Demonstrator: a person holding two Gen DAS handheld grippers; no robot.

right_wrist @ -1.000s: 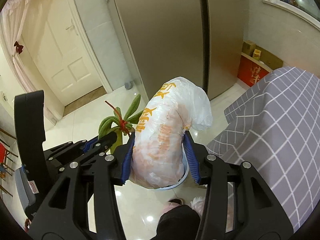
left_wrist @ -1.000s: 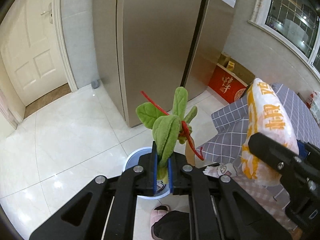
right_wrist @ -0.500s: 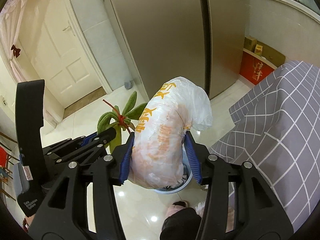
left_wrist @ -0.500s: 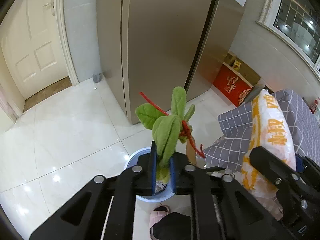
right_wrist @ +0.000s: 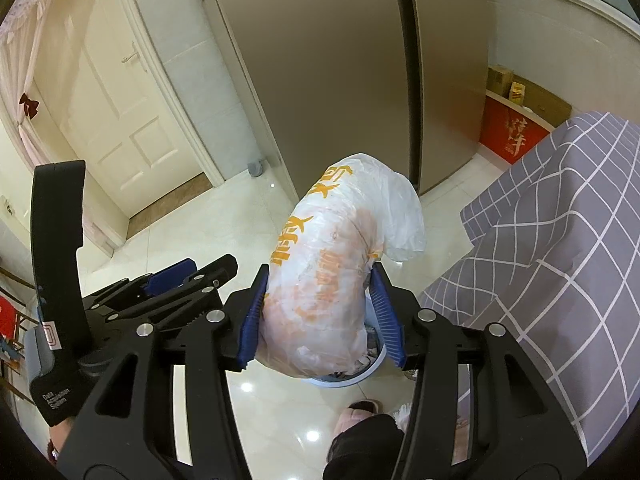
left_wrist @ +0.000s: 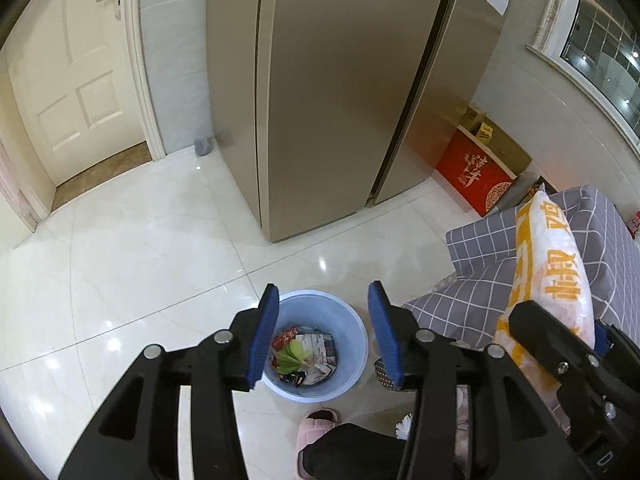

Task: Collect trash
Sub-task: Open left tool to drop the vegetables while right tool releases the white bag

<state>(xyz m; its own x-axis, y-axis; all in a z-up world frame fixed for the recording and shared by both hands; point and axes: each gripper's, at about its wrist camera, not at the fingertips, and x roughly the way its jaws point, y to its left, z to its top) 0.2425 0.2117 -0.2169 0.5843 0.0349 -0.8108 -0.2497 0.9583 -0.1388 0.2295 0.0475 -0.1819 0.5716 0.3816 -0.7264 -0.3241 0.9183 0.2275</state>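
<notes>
Two grippers hung over the pale blue bin [left_wrist: 346, 320] on the tiled floor [left_wrist: 140, 264]. Only the left wrist view looked straight into it: the leafy greens [left_wrist: 291, 354] lay on printed wrappers inside, and the left gripper [left_wrist: 324, 332], whose jaws had just been opening, stood spread above with nothing between its pads. The right wrist view hid nearly all of the bin behind the white bag with orange lettering [right_wrist: 332, 276], which the right gripper [right_wrist: 320, 316] pinched between its blue pads; just a sliver of rim showed beneath. From the left view that bag appeared at the right, partly cut off. A grey checked cloth [right_wrist: 560, 248] covered something on the right; a pink slipper [left_wrist: 318, 428] sat near the bin.
</notes>
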